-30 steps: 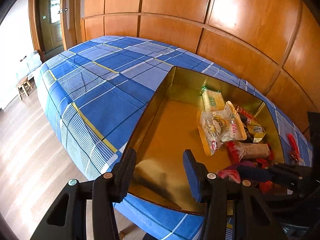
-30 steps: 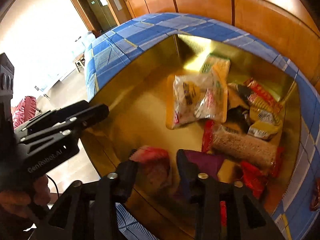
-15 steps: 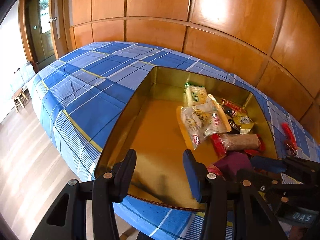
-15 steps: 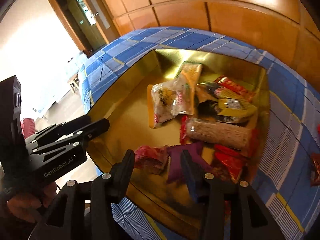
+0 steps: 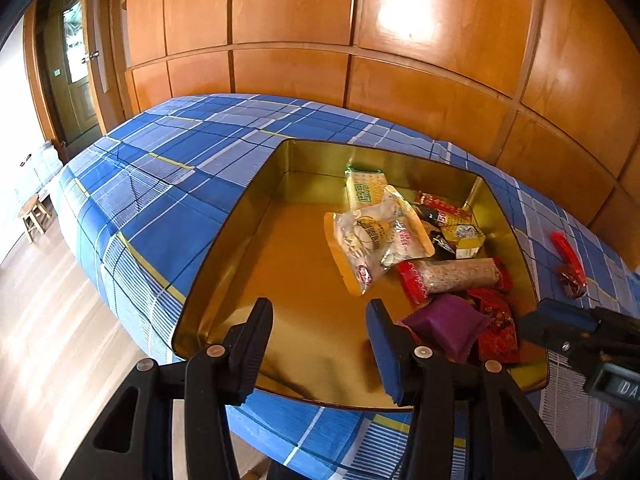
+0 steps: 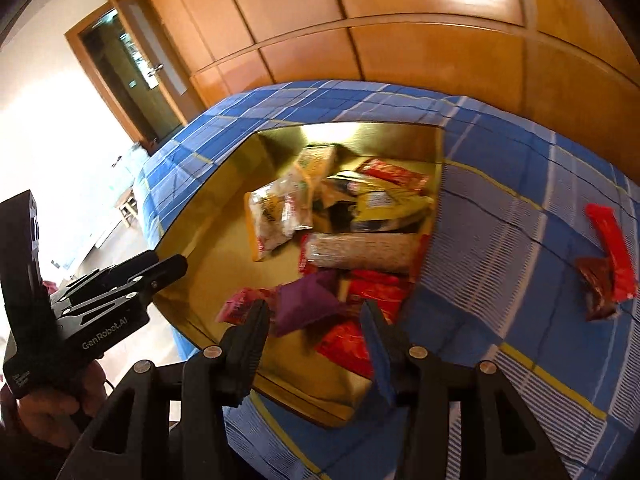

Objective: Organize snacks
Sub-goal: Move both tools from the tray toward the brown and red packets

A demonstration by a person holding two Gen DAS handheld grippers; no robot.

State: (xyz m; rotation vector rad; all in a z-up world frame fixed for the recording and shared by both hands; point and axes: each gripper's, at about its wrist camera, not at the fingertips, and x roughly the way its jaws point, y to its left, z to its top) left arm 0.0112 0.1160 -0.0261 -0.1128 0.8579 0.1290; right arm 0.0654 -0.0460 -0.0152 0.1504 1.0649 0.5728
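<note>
Left wrist view: left gripper (image 5: 320,340) part-open, nothing between the pads, poised over bare gold floor at near edge of gold tray (image 5: 256,208). Right gripper (image 5: 560,328) seen at right margin, cut off by frame, fingertip over tray's near right corner.

Right wrist view: right gripper (image 6: 316,340) likewise part-open and empty, above tray's near corner; purple packet (image 6: 308,300) and red packets (image 6: 348,344) lay below the gap, untouched. Left gripper (image 6: 132,280) at left, held in a hand (image 6: 44,400), only partly visible.

Counted in tray, all crowded to the right half: one purple packet (image 5: 444,324); one clear bag of pale sweets (image 5: 376,236) with orange edging; one yellow-and-white packet (image 5: 366,190) toward far wall; one long clear roll with red ends (image 5: 456,276); one yellow packet (image 5: 464,234); one pink packet (image 6: 240,304), shown only in right wrist view. Red packets numbered at least three, overlapping, exact count uncertain. Dark wrapper under the yellow one hard to make out.

Outside tray, on blue plaid cloth (image 5: 160,184): one red stick packet (image 6: 612,248) and one dark reddish wrapper (image 6: 596,288), touching or overlapping, well to the right of tray.

Right wrist view motion-blurred; print on packets unreadable. Small wooden stool (image 5: 34,216) on floor at far left.
</note>
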